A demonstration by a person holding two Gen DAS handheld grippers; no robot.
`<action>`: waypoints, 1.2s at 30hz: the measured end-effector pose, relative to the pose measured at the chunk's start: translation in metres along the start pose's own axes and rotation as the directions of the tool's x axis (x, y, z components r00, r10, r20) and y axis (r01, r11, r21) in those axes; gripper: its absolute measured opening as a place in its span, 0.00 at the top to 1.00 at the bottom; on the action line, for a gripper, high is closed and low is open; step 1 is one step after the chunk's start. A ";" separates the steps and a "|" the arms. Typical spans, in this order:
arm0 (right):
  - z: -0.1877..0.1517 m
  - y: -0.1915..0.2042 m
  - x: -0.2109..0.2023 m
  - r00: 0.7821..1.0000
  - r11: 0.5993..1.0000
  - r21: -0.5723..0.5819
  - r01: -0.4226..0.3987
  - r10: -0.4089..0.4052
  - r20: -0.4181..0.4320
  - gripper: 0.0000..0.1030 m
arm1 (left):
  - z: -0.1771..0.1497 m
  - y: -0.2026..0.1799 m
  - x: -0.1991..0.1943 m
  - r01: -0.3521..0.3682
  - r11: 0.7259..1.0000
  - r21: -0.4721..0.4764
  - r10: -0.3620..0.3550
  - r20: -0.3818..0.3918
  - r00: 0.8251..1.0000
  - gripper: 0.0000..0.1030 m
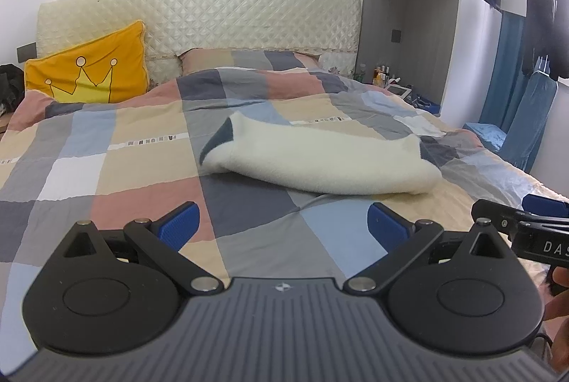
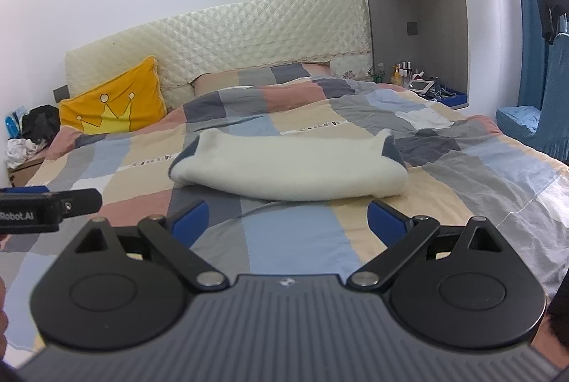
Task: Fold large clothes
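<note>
Both my left gripper (image 1: pixel 282 222) and right gripper (image 2: pixel 288 220) gape empty, the folded cream fleece garment (image 2: pixel 288 172) lying crosswise just ahead, nearer the right.

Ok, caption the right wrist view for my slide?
Open right claw short of a folded cream fleece garment on the checked duvet.

Even, soft indoor light, faint shadows, fisheye bend at edges, dark corner vignette, slight blur

Black linkage arms, blue ribbed fingers (image 1: pixel 179 220), grey ridged housing
</note>
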State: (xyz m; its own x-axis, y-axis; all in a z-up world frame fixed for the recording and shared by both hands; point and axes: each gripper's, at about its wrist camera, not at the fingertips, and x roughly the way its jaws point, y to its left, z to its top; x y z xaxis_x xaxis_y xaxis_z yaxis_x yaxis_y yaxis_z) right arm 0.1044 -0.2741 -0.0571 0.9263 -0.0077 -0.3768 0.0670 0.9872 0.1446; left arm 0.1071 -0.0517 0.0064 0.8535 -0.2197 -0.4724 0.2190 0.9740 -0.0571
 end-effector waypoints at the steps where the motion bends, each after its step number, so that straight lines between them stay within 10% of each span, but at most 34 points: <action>1: 0.000 0.000 -0.001 1.000 1.000 0.000 0.004 -0.004 0.001 0.05 | 0.000 0.000 -0.001 0.001 1.000 0.000 -0.001 0.000 1.000 0.01; 36: -0.001 0.003 -0.006 1.000 1.000 0.006 0.014 -0.014 0.002 0.05 | 0.002 0.000 -0.013 0.021 1.000 0.001 -0.021 0.011 1.000 0.01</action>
State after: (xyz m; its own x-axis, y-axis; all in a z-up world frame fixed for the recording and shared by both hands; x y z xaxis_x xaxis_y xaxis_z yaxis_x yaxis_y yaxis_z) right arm 0.0991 -0.2708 -0.0549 0.9262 -0.0217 -0.3765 0.0818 0.9861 0.1445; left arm 0.0974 -0.0488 0.0144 0.8537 -0.2406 -0.4619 0.2372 0.9692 -0.0663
